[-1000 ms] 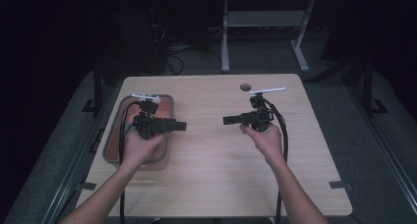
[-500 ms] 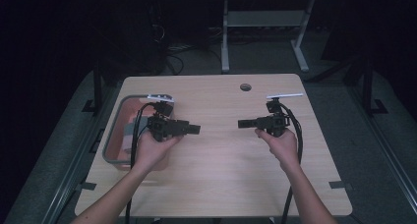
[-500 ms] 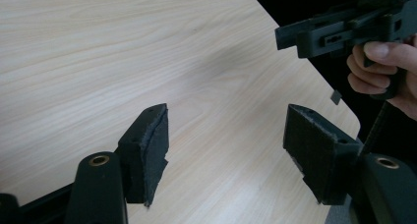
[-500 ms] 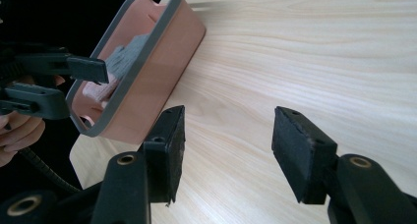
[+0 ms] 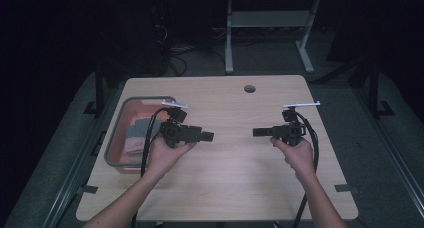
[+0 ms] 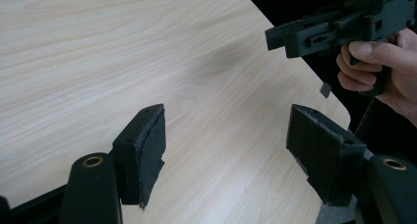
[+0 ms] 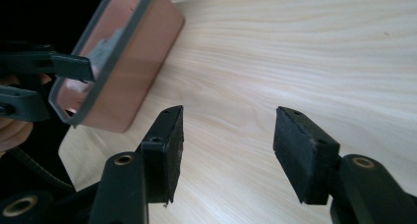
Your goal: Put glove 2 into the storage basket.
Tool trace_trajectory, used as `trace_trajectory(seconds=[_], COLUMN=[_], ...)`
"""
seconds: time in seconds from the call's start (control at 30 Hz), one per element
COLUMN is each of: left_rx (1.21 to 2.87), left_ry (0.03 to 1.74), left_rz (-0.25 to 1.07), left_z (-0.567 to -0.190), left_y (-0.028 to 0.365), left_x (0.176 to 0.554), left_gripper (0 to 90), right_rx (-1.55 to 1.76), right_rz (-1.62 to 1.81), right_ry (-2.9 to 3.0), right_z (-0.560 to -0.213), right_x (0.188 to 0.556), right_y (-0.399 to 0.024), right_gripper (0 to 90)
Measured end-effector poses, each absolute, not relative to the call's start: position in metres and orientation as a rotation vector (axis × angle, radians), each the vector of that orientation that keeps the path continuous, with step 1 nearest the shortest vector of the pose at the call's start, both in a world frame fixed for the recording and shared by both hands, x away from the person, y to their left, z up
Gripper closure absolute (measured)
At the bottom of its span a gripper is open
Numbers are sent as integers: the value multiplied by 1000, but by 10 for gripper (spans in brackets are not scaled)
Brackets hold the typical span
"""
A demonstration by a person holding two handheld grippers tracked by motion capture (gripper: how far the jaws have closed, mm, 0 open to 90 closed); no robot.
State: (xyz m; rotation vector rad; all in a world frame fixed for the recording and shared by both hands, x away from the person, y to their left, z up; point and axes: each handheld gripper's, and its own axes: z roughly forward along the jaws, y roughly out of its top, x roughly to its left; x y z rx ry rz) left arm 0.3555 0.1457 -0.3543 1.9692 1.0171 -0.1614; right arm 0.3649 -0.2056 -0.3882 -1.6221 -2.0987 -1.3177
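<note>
Item: folded cloths [image 5: 139, 133], grey and pale, lying in the pink basket [image 5: 116, 138] at the left side of the worktop [image 5: 240, 183]. This is the thing nearest my left hand-held gripper [image 5: 207, 136].

Handling, as I judge it: soft, light, limp. It will sag and unfold if lifted by one corner. Best taken at a folded edge or through the full stack, pinched deep between the pads. No risk of breakage; some risk of snagging on the basket rim [image 7: 105, 62]. The basket itself looks like thin plastic, light enough to slide if I drag against it.

Left hand-held gripper: released, jaws wide apart, nothing between them, held over bare worktop [image 6: 98, 62] just beside the basket and pointing toward the middle.

Right hand-held gripper [image 5: 256, 132]: likewise released and empty, jaws spread over bare wood, well apart from the basket and pointing at the other one.

Hard to make out: how many cloths there are, and whether they are towels or something else. From the right gripper view the basket wall hides most of the contents. The basket's near corner is covered by my left hand [image 5: 167, 153] in the high view.
</note>
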Motion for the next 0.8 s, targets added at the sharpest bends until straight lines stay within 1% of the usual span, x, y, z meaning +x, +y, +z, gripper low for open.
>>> trace_trajectory(seconds=[0.5,0.8], left_rx=[1983,2008], left_ry=[986,939], left_rz=[-206,-228], left_z=[-364,-367], left_y=[126,112], left_x=[347,337], left_gripper=[304,296], right_rx=[-1683,-1718], right_rz=[-1319,-1316], right_ry=[-2053,-2028], right_z=[-404,-412], right_x=[352,339], right_y=[-234,-250], right_gripper=[441,425])
